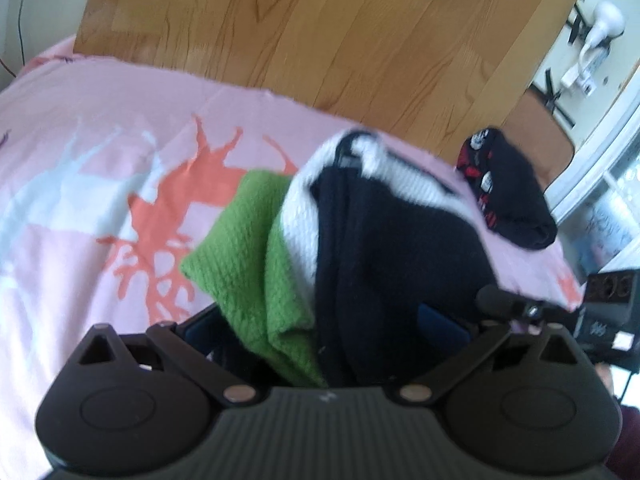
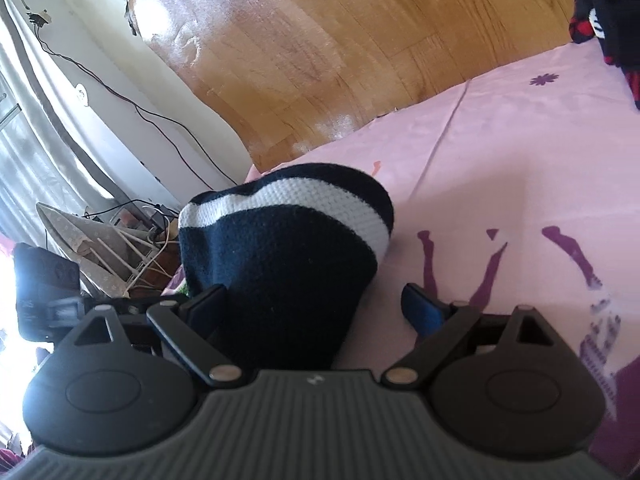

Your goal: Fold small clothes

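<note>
A small knit garment in green, white and navy [image 1: 320, 240] is bunched on the pink bedsheet [image 1: 100, 160]. It fills the space between the jaws of my left gripper [image 1: 320, 324], which stand wide apart with the cloth lying between them. In the right wrist view the navy end with a white stripe [image 2: 288, 240] lies between the open jaws of my right gripper [image 2: 316, 304]. The fingertips of both grippers are mostly hidden by the cloth.
A folded black garment with red and white print [image 1: 508, 192] lies at the sheet's far right edge, also seen in the right wrist view [image 2: 604, 20]. A wooden floor [image 1: 320, 32] lies beyond the bed. An ironing board and cables [image 2: 100, 236] are left of the bed.
</note>
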